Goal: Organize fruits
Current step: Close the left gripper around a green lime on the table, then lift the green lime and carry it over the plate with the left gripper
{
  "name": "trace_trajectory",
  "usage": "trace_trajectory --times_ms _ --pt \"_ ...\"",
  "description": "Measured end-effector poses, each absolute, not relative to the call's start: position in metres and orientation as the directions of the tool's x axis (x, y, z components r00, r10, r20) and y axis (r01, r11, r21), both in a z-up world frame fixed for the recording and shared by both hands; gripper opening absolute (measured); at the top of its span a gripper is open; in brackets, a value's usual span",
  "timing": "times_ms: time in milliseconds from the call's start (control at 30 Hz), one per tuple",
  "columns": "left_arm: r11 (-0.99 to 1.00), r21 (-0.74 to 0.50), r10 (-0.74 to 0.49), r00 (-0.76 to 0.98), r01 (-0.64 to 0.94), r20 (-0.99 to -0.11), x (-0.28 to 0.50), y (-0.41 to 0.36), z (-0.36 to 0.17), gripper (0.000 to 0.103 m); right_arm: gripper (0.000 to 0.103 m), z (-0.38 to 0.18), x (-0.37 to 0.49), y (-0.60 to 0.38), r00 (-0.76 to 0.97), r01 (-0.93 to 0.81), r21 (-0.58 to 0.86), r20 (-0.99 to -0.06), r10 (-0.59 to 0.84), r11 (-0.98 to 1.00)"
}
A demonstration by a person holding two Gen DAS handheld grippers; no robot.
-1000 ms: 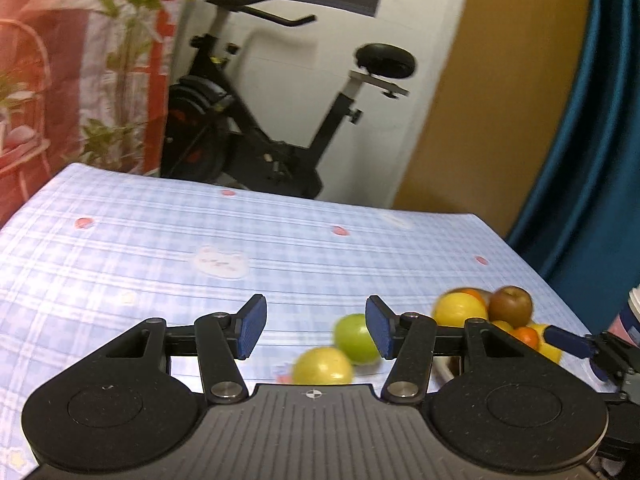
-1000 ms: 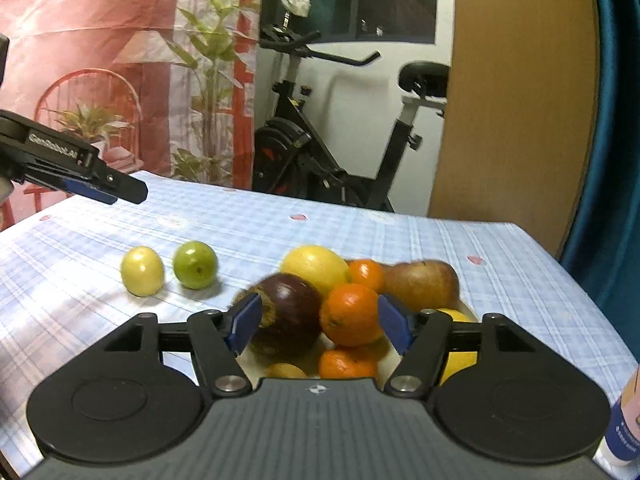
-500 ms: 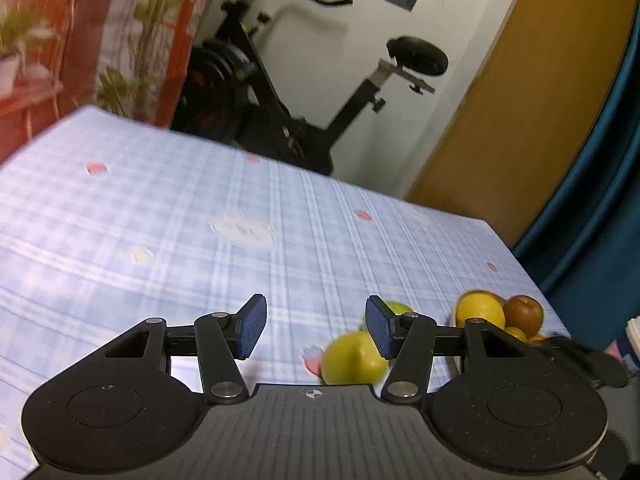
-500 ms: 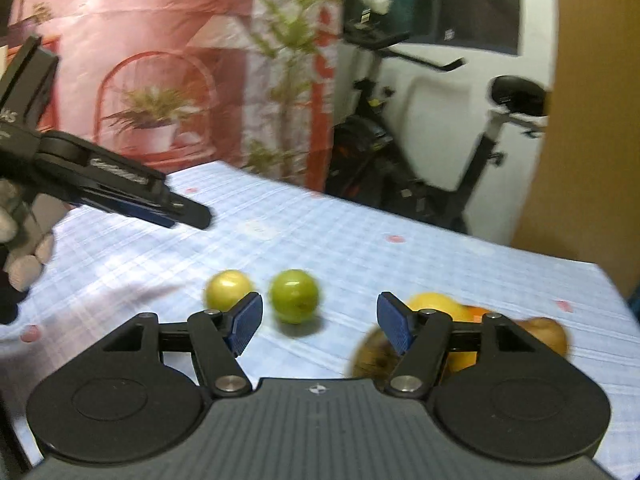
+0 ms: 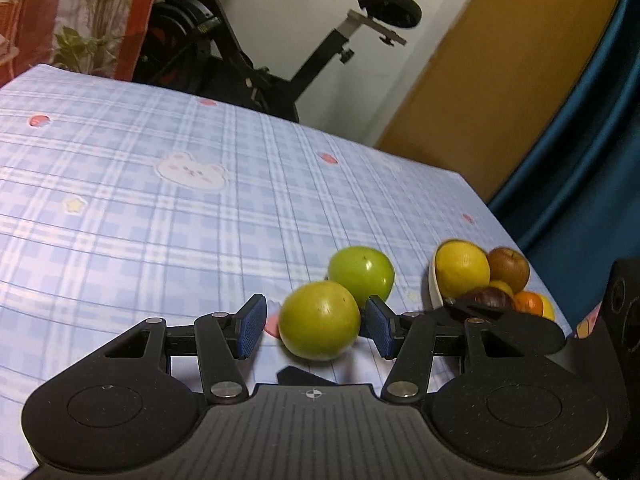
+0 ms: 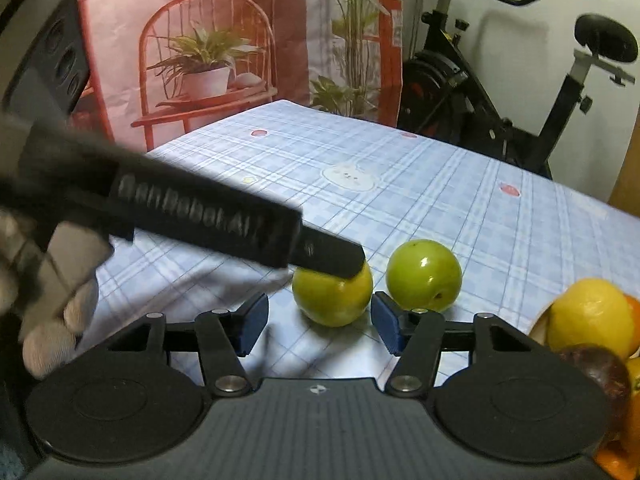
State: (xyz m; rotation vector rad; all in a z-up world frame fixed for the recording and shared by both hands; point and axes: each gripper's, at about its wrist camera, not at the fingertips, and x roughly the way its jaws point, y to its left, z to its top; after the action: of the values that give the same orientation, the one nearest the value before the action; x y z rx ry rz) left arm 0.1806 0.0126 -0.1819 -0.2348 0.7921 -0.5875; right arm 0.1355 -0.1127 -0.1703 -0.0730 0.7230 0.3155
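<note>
Both grippers crowding the yellow-green fruit [image 5: 319, 320] beside the fruit bowl [image 5: 434, 286]: left gripper [image 5: 316, 328] parted around it, right gripper [image 6: 320, 318] closing, still clear. Risk: collision, fruit rolling away.

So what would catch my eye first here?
Two green fruits sit side by side on the blue checked tablecloth, the nearer one between the open pads of the left hand-held gripper. To their right, a white bowl is heaped with mixed fruit, and an exercise bike stands behind the table.
</note>
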Motion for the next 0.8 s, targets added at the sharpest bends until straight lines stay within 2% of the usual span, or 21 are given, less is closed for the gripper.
trace_trajectory --times_ms 67,133,200,800 --pt "0.809 -0.411 -0.588 0.546 0.421 -0.597 0.181 0.011 -0.184 0.054 0.059 -0.172 0.138 -0.113 0.701 -0.307 0.049 -0.664 0.261 0.95" --pt "0.815 -0.396 -0.579 0.55 0.424 -0.602 0.18 0.011 -0.186 0.049 0.052 -0.171 0.139 -0.114 0.702 -0.301 0.048 -0.665 0.255 0.953" --pt "0.809 -0.41 -0.587 0.543 0.422 -0.6 0.18 0.012 -0.188 0.049 0.046 -0.171 0.139 -0.119 0.706 -0.288 0.051 -0.663 0.248 0.956" --pt "0.799 -0.369 -0.596 0.546 0.474 -0.589 0.157 -0.001 -0.173 0.049 0.046 -0.159 0.105 -0.131 0.733 -0.269 0.092 -0.626 0.266 0.959"
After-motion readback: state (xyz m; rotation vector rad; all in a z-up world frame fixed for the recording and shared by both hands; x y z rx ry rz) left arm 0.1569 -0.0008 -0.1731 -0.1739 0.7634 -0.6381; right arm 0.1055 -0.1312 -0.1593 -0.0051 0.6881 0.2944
